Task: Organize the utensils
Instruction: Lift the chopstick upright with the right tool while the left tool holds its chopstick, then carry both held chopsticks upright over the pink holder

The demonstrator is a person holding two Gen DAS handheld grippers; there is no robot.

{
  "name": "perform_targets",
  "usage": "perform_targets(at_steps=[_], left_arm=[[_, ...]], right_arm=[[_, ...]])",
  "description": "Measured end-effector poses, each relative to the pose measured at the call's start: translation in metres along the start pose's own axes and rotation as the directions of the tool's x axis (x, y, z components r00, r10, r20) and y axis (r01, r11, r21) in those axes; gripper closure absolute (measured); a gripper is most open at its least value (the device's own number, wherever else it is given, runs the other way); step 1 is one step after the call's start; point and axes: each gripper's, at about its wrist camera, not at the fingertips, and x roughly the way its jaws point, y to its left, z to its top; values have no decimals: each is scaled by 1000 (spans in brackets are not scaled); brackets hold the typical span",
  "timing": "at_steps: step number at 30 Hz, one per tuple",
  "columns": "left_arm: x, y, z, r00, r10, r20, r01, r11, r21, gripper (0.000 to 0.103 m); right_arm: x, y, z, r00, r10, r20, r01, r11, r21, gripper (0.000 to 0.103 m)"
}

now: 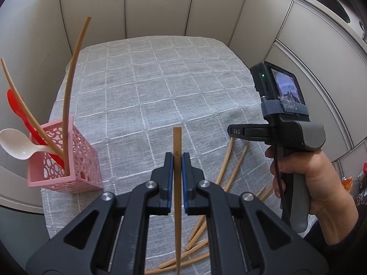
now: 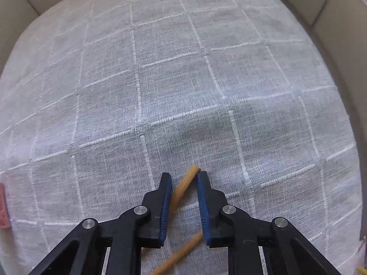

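Left gripper (image 1: 177,160) clamps 1 chopstick (image 1: 177,142); pink holder (image 1: 68,176) has 2 chopsticks, 2 spoons; right gripper (image 2: 184,178), marked "DAS", straddles another unclenched

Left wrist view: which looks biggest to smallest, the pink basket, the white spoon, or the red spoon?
1. Pink basket
2. White spoon
3. Red spoon, though it stands partly hidden in the basket, and the fisheye lens bends that edge, so the spoons' order is unsure.
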Motion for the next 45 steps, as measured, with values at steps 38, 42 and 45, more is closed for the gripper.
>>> perform_targets(at_steps=[38,42,45], left_arm=[[-125,6,19,884,107,455,-103,994,-34,95],[-147,31,21,845,144,516,-101,989,-110,95],[-154,49,22,826,184,533,-110,980,-168,95]], right_arm=[[-211,-27,-50,762,406,504,-386,910,-150,95],[-231,-24,-52,737,421,529,-388,904,-179,95],[-240,-21,-53,727,430,536,-386,901,-198,95]])
